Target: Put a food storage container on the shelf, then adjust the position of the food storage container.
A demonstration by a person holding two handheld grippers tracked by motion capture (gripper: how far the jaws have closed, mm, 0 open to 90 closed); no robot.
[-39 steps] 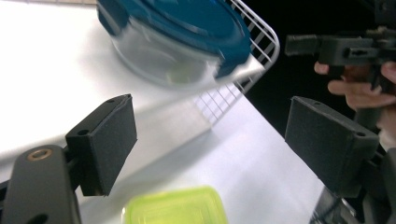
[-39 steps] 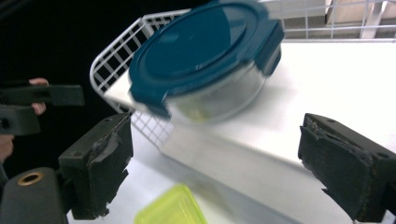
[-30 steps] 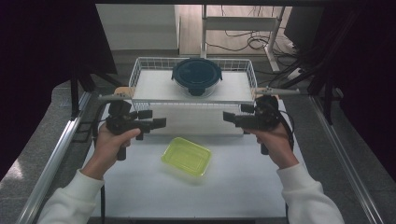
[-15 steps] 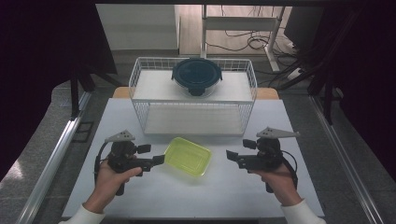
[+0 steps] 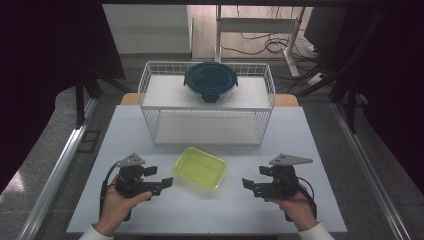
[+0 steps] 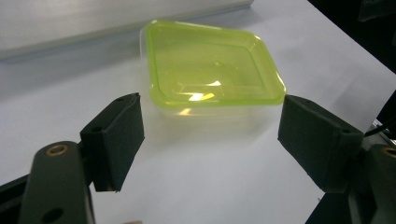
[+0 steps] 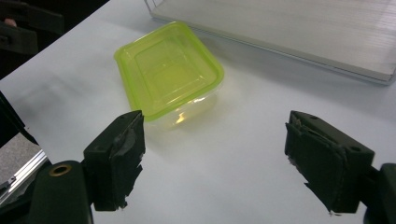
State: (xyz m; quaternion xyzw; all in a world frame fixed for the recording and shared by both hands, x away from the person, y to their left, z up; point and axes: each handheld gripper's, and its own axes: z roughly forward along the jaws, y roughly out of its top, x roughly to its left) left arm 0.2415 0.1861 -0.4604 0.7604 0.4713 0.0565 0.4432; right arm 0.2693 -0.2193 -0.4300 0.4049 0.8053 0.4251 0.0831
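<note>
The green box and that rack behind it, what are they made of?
The green box looks like thin glossy plastic: its lid is see-through yellow-green with bright glints, its base clear. The rack looks like white-coated metal wire, a thin welded grid with a matte finish, though the coating is a guess.

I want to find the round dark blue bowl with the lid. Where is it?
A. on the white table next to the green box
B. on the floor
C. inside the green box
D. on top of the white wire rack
D: the round dark blue lidded bowl sits on the top shelf of the white wire rack, behind the yellow-green plastic box on the white table.
</note>
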